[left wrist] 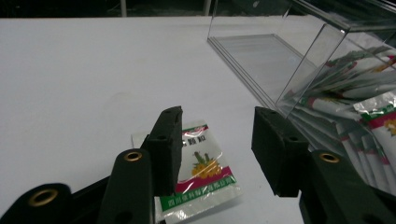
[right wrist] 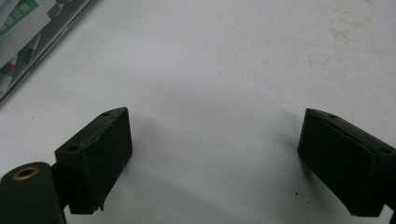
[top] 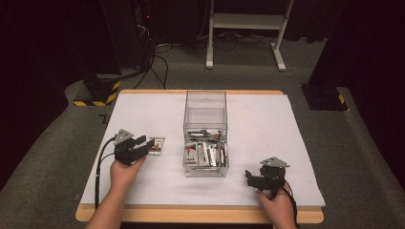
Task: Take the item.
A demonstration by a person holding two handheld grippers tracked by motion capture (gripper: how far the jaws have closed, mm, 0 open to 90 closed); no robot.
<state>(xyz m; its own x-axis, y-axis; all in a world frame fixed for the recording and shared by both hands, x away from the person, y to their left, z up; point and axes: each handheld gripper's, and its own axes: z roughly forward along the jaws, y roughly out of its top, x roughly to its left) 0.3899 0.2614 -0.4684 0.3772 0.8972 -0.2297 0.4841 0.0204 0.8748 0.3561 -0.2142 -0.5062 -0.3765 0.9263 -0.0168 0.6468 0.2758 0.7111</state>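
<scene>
**The packet lies right under the left claw**

In the high view, the left gripper (top: 144, 143) is at the middle left of the picture. Its two black jaws are spread apart and point toward the right. A small packet (top: 156, 146) lies flat on the white table (top: 267, 124), touching the tips of the claw or just beside them. The jaws do not squeeze it. The clear box (top: 205, 138) full of the same kind of packets stands in the middle of the picture, to the right of the packet and a little apart from it.

The packet's long side runs left to right in the high view, along the way the claw points. It lies much nearer the left hand (top: 125, 172) than the right one. So if the packet is to be picked up again, I think the left claw is the one to do it, and it would have to dip down and close.

The right gripper (top: 252, 177) is at the lower right of the high view, well apart from the packet. Its jaws stand wide open with nothing between them.

The left gripper view shows more. There the packet (left wrist: 205, 172) lies low in the middle, partly behind the left jaw, and you can see a yellow picture and a green and red band on it. The high view is too small for that. The right gripper view shows bare table and a corner of the box (right wrist: 28, 32) at the upper left.
</scene>
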